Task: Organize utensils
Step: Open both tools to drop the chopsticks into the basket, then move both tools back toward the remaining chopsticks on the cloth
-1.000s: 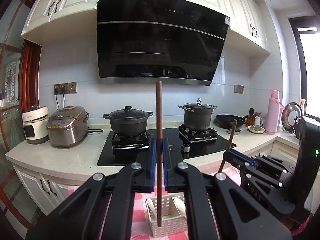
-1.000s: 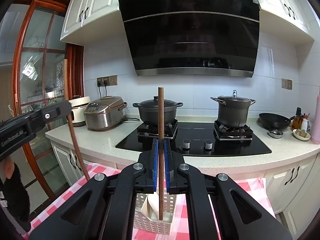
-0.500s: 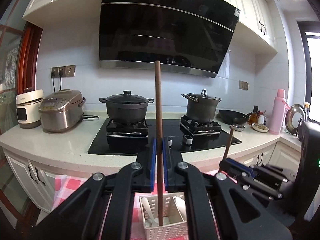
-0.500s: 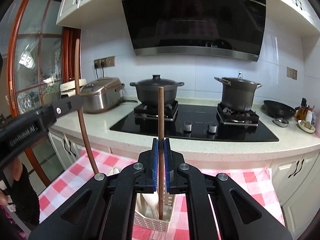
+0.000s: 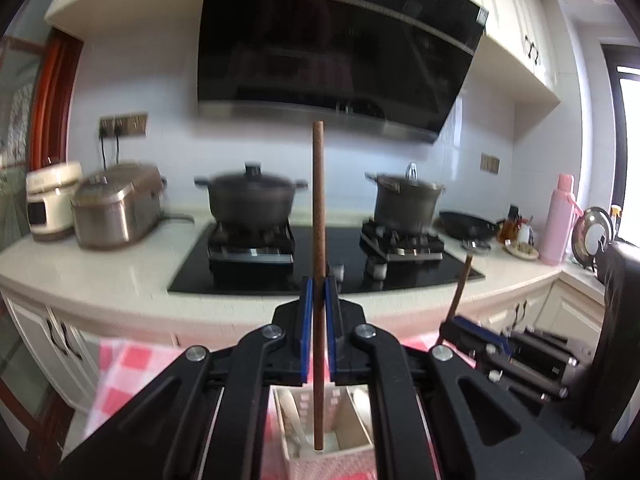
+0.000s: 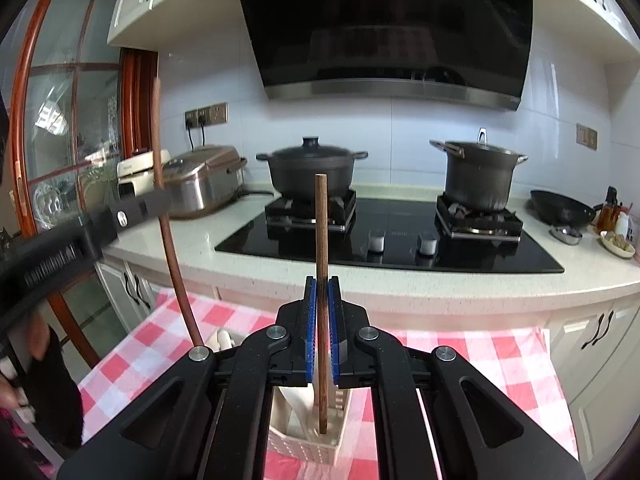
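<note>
My left gripper [image 5: 319,294] is shut on an upright brown wooden stick [image 5: 318,208]. The stick's lower end hangs inside a white slotted basket [image 5: 352,456] on the checked cloth. My right gripper [image 6: 322,294] is shut on a shorter brown stick [image 6: 321,224], and its tip reaches down into the same basket [image 6: 286,442]. White utensils [image 6: 298,404] lie in the basket. In the right wrist view the left gripper [image 6: 138,210] comes in from the left with its long stick [image 6: 170,240]. In the left wrist view the right gripper [image 5: 472,330] shows at the right.
A red-and-white checked cloth [image 6: 472,364] covers the table. Behind it runs a counter with a black hob [image 6: 392,240], two dark pots [image 6: 312,170], a rice cooker [image 6: 200,184], a wok [image 6: 562,208] and a pink flask [image 5: 558,220]. A person's hand [image 6: 36,344] is at the far left.
Both grippers have sunk with their sticks, and the basket has come closer beneath them. The stick ends now hang lower, inside the basket's opening. Both grips stayed shut.
</note>
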{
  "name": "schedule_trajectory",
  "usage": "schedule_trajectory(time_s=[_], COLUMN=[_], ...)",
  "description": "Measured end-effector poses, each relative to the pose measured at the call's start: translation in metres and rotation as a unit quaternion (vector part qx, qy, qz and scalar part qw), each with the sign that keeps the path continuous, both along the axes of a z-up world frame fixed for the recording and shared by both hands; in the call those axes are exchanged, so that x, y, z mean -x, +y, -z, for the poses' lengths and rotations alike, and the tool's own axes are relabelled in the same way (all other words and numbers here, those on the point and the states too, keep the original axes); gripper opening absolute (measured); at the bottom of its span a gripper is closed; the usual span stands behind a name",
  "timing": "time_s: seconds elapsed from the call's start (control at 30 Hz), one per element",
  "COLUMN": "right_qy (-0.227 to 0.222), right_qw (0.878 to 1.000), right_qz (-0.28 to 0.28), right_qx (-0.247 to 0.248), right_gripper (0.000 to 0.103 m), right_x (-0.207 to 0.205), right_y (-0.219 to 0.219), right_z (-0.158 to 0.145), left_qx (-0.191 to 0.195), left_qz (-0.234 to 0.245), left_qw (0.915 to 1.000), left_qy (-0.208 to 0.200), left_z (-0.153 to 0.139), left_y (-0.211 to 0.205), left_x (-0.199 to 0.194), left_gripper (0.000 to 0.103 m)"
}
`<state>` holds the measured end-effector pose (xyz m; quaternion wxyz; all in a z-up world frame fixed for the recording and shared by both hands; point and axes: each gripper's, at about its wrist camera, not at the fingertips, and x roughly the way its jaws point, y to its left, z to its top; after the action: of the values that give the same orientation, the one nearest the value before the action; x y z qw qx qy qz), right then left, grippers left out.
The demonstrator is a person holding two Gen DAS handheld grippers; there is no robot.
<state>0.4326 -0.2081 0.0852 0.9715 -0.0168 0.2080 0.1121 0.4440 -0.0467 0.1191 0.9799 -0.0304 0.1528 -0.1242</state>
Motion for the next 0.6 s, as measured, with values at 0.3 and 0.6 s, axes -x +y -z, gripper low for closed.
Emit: schedule_trajectory(time_s=[0.3, 0.6], right_qy=[0.028, 0.029], right_qw=[1.0, 0.999], right_qz=[0.006, 0.017], right_qx=[-0.009, -0.023], right_gripper=[0.011, 0.018], right_x=[-0.008, 0.016], right_y=[-0.007, -0.019], right_z=[0.012, 0.01], left_qx=[-0.008, -0.01], left_qz=[-0.017, -0.051], left_qw=[0.9987, 0.9983], left_qy=[0.046, 0.024], left_z=[0.034, 0.03], left_y=[0.005, 0.019], left_x=[-0.01, 0.025], left_gripper=[0.012, 0.057])
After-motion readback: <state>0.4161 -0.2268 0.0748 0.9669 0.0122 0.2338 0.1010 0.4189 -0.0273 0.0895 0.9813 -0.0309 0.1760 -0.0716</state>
